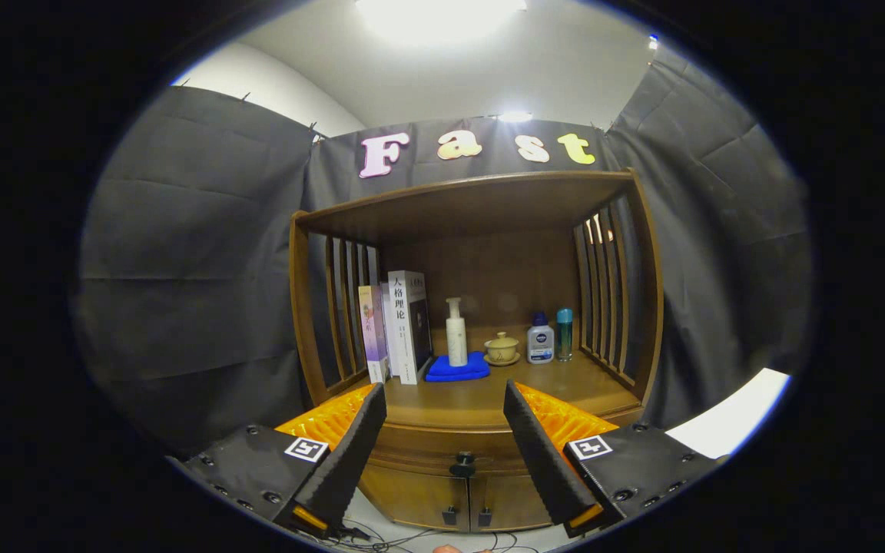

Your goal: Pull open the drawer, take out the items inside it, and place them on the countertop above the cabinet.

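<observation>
A brown wooden cabinet (481, 230) stands ahead of me against the booth wall. Its drawer (442, 444) is closed, with a dark round knob (462, 464) at its middle. The knob lies beyond my fingers, in line with the gap between them. My gripper (445, 407) is open and holds nothing. The countertop (488, 392) above the drawer is bare at its front. What lies inside the drawer is hidden.
On the countertop's back stand books (400, 326), a white pump bottle (455, 332) on a blue cloth (458, 369), a small lidded cup (502, 348), a white bottle (540, 340) and a teal bottle (564, 334). Two small doors (458, 501) sit under the drawer. Cables (381, 541) lie on the floor.
</observation>
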`<state>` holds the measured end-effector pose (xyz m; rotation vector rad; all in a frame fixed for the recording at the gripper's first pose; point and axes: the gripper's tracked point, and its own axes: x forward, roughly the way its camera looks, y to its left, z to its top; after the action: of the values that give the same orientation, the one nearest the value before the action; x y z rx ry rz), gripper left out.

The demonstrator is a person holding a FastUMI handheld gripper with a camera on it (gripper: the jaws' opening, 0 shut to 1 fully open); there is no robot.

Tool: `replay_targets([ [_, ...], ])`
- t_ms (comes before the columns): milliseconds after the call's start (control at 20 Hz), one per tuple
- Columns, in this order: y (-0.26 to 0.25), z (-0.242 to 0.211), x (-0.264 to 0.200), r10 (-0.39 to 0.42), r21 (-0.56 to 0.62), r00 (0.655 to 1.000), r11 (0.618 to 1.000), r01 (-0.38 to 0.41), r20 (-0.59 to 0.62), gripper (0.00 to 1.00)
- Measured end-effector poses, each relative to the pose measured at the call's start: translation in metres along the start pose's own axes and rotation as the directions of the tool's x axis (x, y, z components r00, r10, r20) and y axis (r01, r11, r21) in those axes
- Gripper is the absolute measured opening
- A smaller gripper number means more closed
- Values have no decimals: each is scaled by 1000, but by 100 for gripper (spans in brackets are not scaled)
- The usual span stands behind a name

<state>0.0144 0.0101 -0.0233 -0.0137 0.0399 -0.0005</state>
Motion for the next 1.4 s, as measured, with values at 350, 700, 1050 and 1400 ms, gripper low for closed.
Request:
replay_targets([
  [350, -2, -31, 24, 3, -38, 999, 999, -4, -38, 98],
  [700, -21, -66, 50, -67, -53, 995, 997, 63, -69, 98],
  [1050, -37, -115, 83, -100, -74, 985, 993, 90, -143, 98],
  [1400, -32, -162, 112, -112, -75, 971, 992, 98, -212, 98],
])
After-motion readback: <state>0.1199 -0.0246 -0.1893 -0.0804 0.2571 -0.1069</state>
